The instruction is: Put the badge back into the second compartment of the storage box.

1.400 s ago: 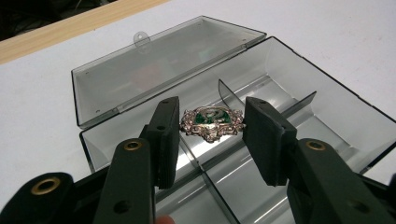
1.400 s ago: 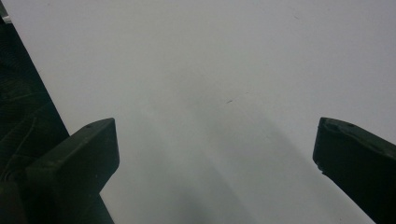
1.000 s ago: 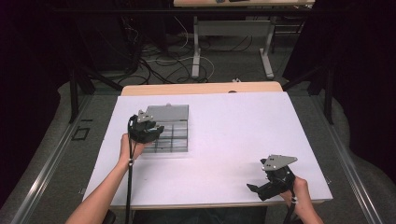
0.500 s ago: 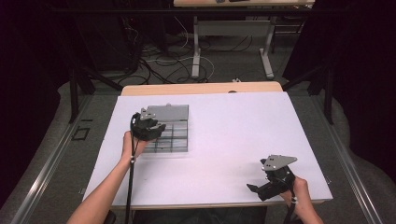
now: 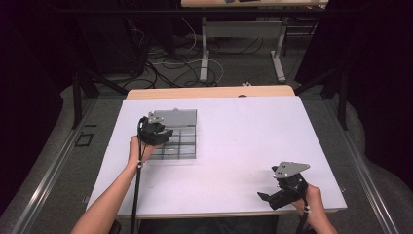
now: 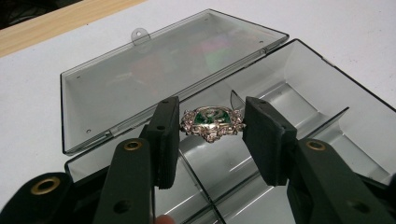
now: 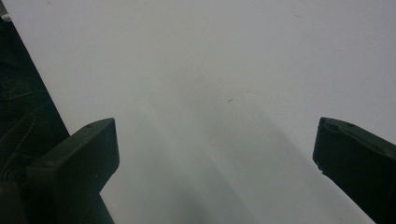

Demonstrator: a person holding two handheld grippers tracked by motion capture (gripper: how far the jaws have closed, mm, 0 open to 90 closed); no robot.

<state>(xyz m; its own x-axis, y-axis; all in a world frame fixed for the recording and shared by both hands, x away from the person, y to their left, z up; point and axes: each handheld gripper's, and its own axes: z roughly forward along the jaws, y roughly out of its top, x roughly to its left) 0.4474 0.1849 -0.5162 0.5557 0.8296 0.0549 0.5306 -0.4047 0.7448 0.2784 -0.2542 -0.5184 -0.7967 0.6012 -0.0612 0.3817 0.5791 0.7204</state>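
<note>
Left tool (image 6: 211,140): jaws closed on a jewelled brooch (image 6: 212,122), green centre in a silver setting, held above the divided compartments of a smoky clear plastic organizer box (image 5: 182,146), hinged lid (image 6: 163,74) lying open behind. Position over the box has barely altered in the last second, so placement looks imminent, not yet made. Right tool (image 5: 278,194): jaws spread wide, empty, resting at the near right edge of the white tabletop (image 5: 243,141), well apart.
</note>
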